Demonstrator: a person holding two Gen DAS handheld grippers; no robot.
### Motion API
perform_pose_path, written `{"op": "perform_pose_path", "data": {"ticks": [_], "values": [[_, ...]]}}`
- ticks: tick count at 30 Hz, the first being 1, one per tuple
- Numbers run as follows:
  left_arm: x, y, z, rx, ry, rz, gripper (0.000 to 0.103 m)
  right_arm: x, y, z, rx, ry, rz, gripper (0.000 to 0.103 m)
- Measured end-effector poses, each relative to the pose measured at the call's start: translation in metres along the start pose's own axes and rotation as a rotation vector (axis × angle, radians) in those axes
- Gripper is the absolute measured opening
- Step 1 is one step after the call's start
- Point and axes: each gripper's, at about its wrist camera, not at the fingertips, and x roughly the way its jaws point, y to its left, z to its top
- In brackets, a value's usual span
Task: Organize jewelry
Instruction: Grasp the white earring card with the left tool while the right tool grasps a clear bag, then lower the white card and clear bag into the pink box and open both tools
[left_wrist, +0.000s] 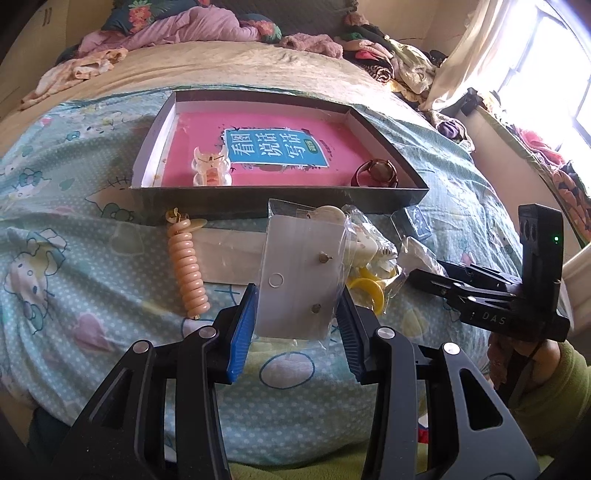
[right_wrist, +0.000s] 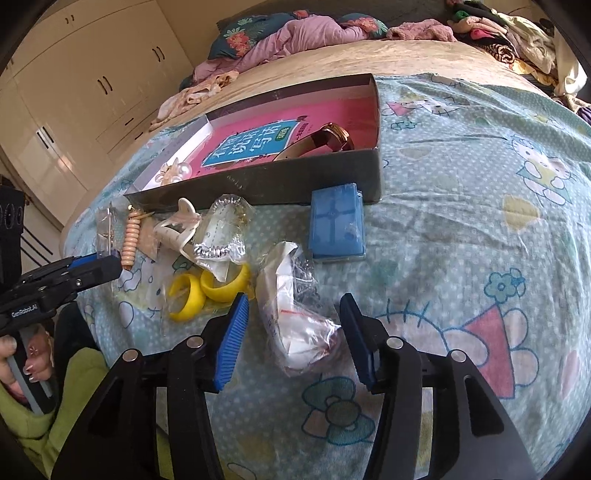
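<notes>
Left wrist: box (left_wrist: 388, 138), spiral hair tie (left_wrist: 186, 269), yellow rings (left_wrist: 367, 290) beside earring card (left_wrist: 295, 273).

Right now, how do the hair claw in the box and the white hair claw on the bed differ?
The boxed clip is clear with pearly bulbs and an orange centre; the bed clip is plain opaque white. The boxed clip sits inside the box, near its left front corner; the bed clip lies outside, in front of the box, among bagged items. Both are hair clips, and neither is held.
</notes>
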Motion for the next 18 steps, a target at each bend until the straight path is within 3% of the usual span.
{"op": "perform_pose_path", "data": {"ticks": [2, 10, 18], "values": [[-0.002, 0.001, 0.001, -0.003, -0.006, -0.002, 0.034, 0.001, 0.0, 0.001, 0.0, -0.002, 0.008, 0.034], [-0.009, 0.007, 0.01, -0.021, -0.032, -0.004, 0.034, -0.033, 0.009, 0.006, -0.026, -0.082, 0.008, 0.031], [-0.017, 0.019, 0.029, -0.052, -0.071, 0.006, 0.034, -0.054, 0.016, 0.037, -0.058, -0.18, 0.025, 0.031]]}}
